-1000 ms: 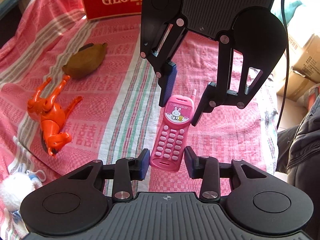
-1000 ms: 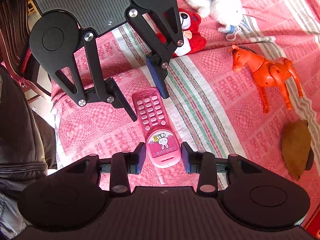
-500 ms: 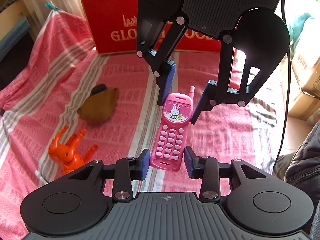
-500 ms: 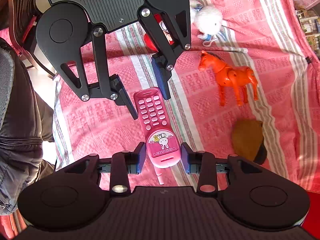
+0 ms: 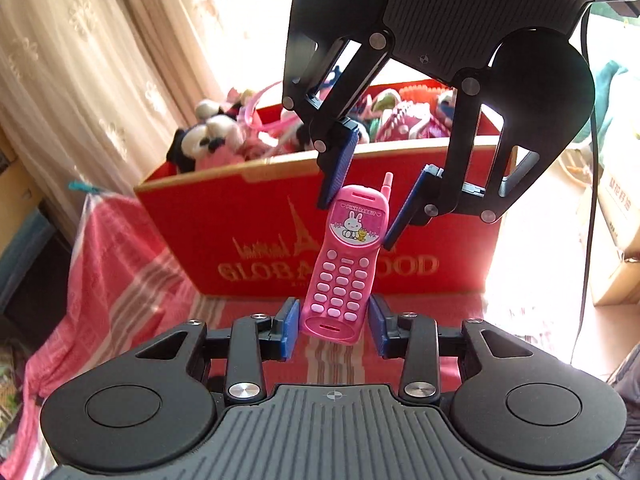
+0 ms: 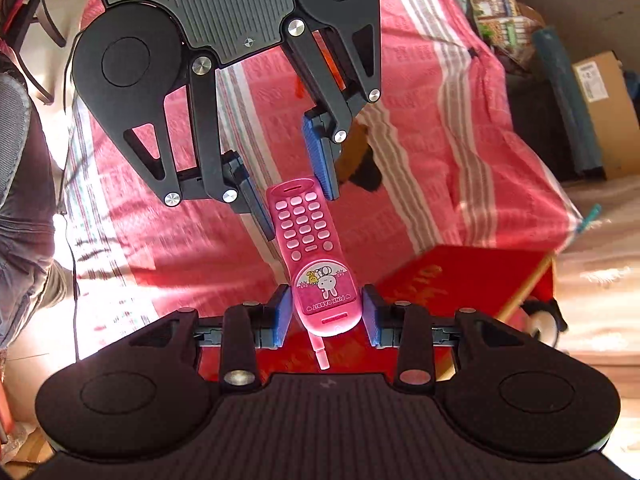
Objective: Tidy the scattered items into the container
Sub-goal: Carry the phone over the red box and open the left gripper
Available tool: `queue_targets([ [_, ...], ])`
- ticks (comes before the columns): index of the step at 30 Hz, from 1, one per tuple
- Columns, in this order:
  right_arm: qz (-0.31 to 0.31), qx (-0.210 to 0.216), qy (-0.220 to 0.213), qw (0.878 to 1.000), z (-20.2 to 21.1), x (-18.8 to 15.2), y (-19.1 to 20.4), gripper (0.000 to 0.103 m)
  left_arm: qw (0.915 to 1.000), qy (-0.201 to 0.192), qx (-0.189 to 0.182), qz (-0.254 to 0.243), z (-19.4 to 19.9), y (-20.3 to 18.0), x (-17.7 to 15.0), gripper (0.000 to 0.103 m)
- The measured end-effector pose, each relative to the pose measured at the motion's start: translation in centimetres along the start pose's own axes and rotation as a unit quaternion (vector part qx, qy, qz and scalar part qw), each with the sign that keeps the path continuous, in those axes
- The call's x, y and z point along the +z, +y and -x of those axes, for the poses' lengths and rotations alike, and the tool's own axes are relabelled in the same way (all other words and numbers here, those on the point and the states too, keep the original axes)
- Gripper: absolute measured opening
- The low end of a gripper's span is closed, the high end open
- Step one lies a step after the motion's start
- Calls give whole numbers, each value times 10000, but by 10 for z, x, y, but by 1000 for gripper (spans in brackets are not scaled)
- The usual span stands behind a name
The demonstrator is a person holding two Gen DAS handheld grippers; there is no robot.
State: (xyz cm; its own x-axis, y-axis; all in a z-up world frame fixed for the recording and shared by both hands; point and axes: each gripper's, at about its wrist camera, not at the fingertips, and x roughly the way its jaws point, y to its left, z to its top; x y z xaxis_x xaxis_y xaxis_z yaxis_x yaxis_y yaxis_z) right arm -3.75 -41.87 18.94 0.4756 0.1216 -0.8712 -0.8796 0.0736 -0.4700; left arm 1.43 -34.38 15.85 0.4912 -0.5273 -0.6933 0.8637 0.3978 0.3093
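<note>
Both claws clamped the pink plastic toy phone [image 5: 345,258]: left claw [image 5: 333,328] at its keypad end, right claw [image 6: 323,316] at its antenna end, mid-frame, before the red cardboard box's [image 5: 248,216] rim.

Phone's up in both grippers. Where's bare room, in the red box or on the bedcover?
Red box is crowded: plush toys heaped to the rim, no clear gap visible. Bare bedcover lies between the brown item and the box corner, and left of the toy phone.
</note>
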Motion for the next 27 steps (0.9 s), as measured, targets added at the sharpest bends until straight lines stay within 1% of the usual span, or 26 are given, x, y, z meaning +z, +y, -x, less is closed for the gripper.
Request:
queue_targets([
  [4, -186, -353, 331, 9987, 25, -50, -31, 42, 9991, -408, -33, -120, -22, -7, 67, 37],
  [6, -282, -515, 524, 9969, 35, -74, -42, 43, 9984, -548, -52, -147, -35, -11, 95, 37],
  [9, -402, -679, 739, 9941, 43, -104, -54, 44, 9975, -674, -95, -182, -57, -19, 135, 37],
  [11, -537, -778, 814, 9922, 43, -124, -61, 44, 9975, -675, -185, -123, -73, -22, 156, 37],
  [12, -628, -812, 824, 9913, 42, -135, -64, 51, 9975, -663, -254, -61, -80, -22, 163, 38],
  [13, -662, -900, 842, 9902, 39, -142, -67, 60, 9977, -642, -231, 25, -88, -22, 168, 44],
  [14, -682, -1046, 848, 9885, 36, -150, -68, 76, 9979, -610, -178, 98, -94, -22, 172, 58],
  [15, -677, -1120, 838, 9878, 34, -155, -69, 80, 9981, -593, -81, 162, -98, -22, 173, 67],
  [16, -705, -1152, 831, 9873, 32, -161, -70, 80, 9980, -607, -45, 195, -100, -22, 173, 77],
  [18, -753, -1155, 823, 9870, 29, -168, -69, 80, 9979, -595, 40, 249, -101, -22, 170, 85],
  [20, -745, -1135, 821, 9873, 24, -174, -66, 82, 9984, -522, 118, 205, -101, -23, 163, 88],
  [23, -733, -1032, 824, 9885, 17, -176, -61, 84, 9990, -373, 108, 230, -105, -22, 157, 89],
  [25, -701, -974, 807, 9895, 13, -175, -59, 85, 9992, -312, 104, 248, -105, -25, 154, 92],
  [27, -682, -932, 786, 9902, 11, -172, -57, 85, 9992, -288, 96, 257, -104, -26, 151, 93],
])
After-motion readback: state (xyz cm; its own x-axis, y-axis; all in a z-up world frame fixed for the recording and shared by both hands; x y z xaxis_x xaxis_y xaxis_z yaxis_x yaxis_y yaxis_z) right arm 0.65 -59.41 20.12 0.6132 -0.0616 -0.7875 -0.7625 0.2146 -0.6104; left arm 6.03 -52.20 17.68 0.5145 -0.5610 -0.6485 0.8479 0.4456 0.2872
